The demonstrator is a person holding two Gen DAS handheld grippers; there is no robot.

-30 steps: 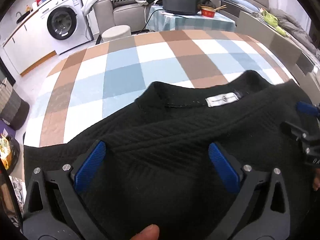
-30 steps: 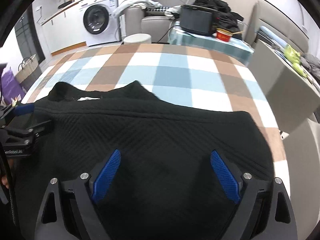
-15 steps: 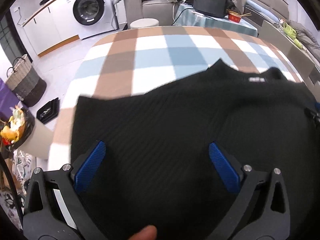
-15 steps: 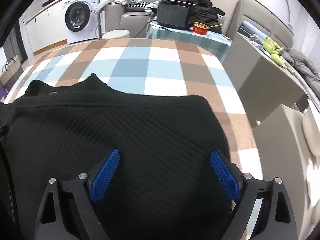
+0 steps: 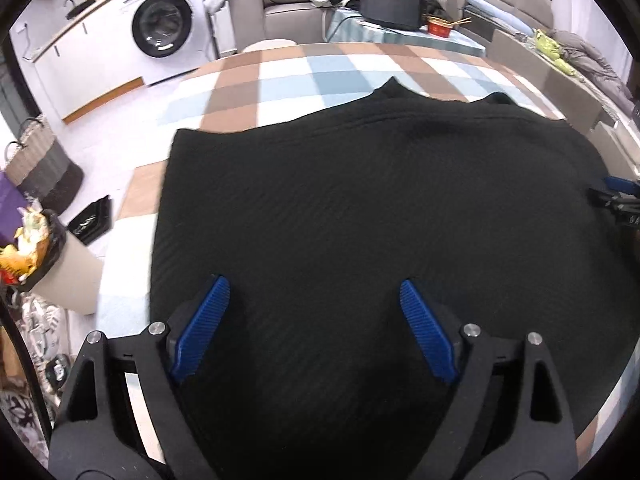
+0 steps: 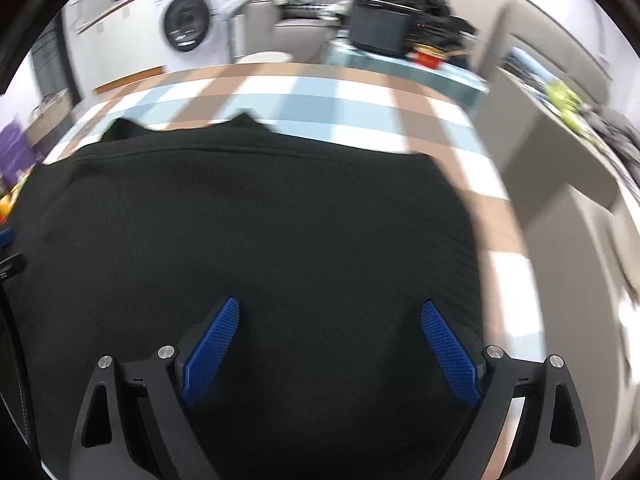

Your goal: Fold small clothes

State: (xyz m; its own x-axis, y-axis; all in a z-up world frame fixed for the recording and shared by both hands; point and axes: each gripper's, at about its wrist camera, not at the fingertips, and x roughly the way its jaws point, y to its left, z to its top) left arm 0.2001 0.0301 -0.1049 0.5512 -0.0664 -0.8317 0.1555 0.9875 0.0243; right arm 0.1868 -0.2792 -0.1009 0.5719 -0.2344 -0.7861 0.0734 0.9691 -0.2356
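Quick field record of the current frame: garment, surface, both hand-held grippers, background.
garment: black knit sweater, spread flat, covering the near part of the surface
surface: checked tablecloth, brown, blue and white
left hand-held gripper: open, over the sweater, gripping nothing
right hand-held gripper: open, over the sweater, gripping nothing
background: washing machine, sofa, red bowl on a side table
image quality: right wrist view motion-blurred

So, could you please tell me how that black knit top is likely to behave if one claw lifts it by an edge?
The black knit top will probably sag and drape, since it lies limp and flat on the checked cloth. Its ribbed, thick-looking weave suggests some weight and decent grip for the left claw. The right claw would likely need to support the other side.
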